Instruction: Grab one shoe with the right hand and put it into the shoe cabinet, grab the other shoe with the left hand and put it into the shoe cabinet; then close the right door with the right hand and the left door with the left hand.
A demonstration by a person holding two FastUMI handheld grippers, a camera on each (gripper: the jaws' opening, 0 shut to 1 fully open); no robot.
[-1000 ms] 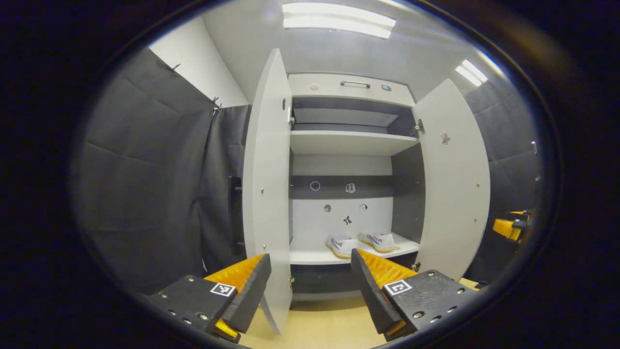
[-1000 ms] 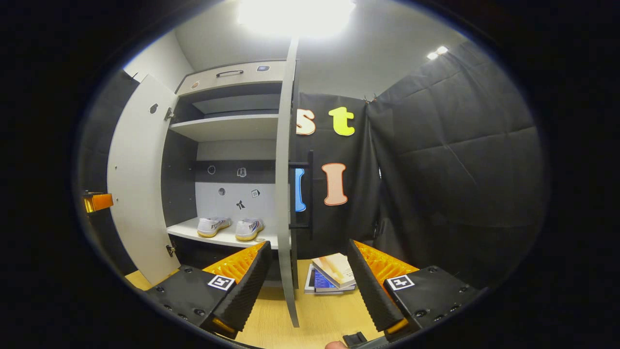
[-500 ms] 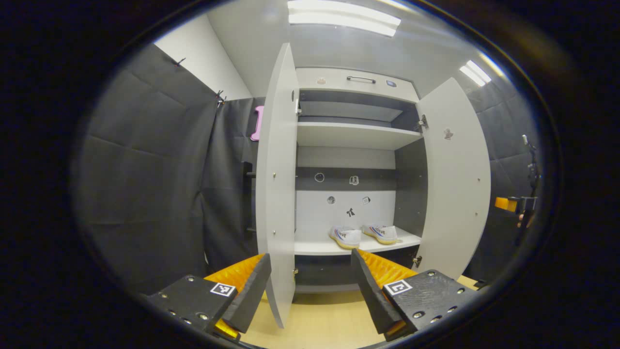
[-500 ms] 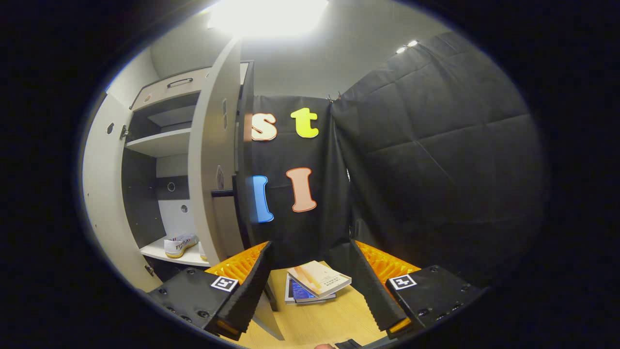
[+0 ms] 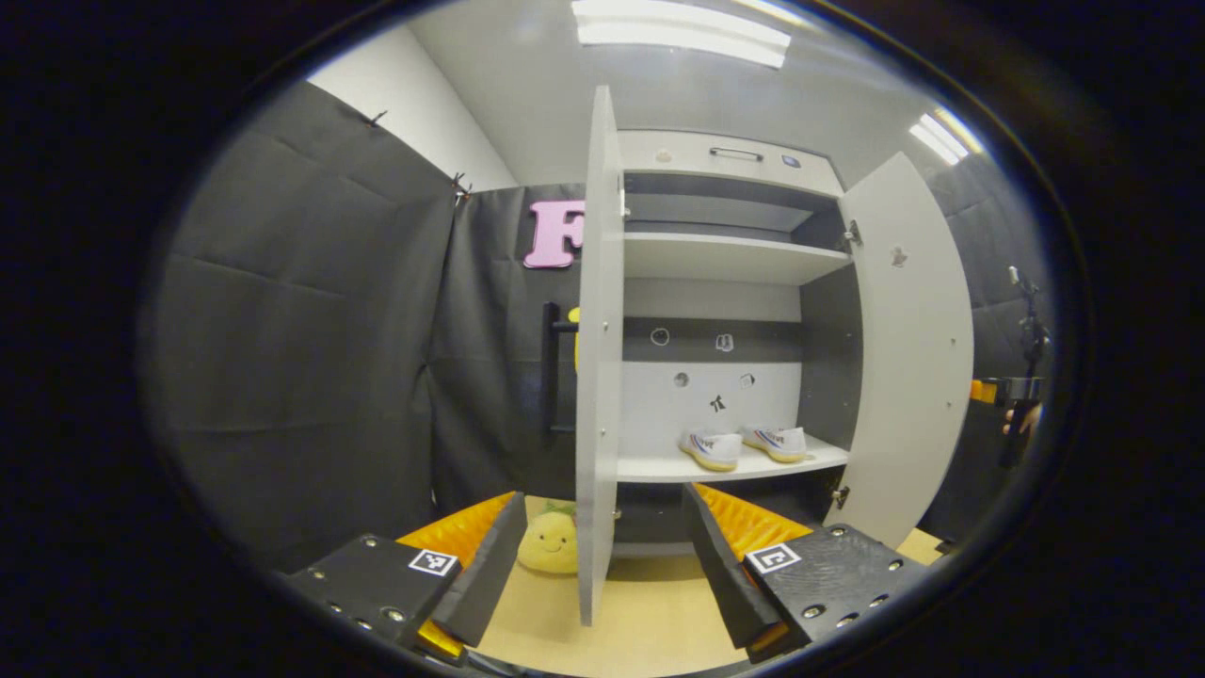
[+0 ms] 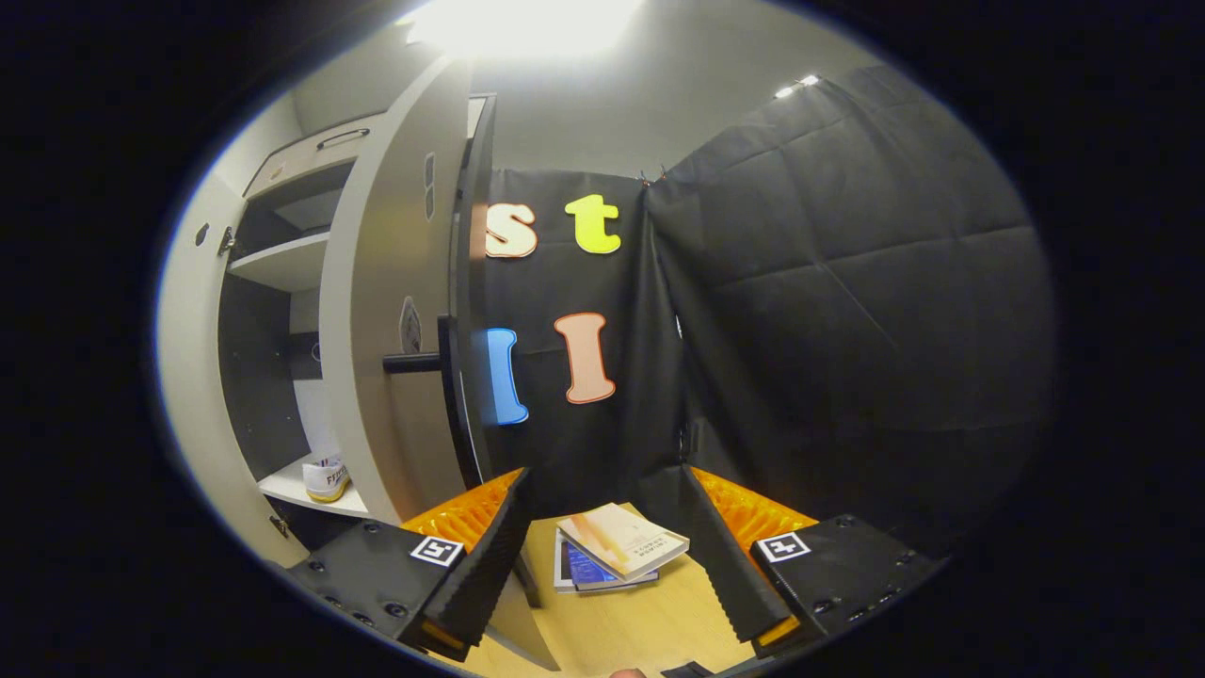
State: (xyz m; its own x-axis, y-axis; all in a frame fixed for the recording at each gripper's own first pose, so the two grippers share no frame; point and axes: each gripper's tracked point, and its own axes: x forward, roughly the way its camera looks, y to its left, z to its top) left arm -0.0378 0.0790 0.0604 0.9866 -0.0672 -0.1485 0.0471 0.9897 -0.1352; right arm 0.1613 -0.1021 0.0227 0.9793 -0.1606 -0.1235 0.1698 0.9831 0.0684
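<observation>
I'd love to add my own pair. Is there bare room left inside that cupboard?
Yes. The upper white shelf looks bare. On the lower white shelf, the stretch between the left door and the two white trainers is free; its right end is crowded.

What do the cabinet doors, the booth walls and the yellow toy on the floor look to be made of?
Left door and right door: likely laminated board, flat, matte pale grey, thin edges. Booth wall: black cloth, creased and seamed. Yellow toy: probably plush, rounded and soft-looking, though partly hidden behind the left door.
</observation>
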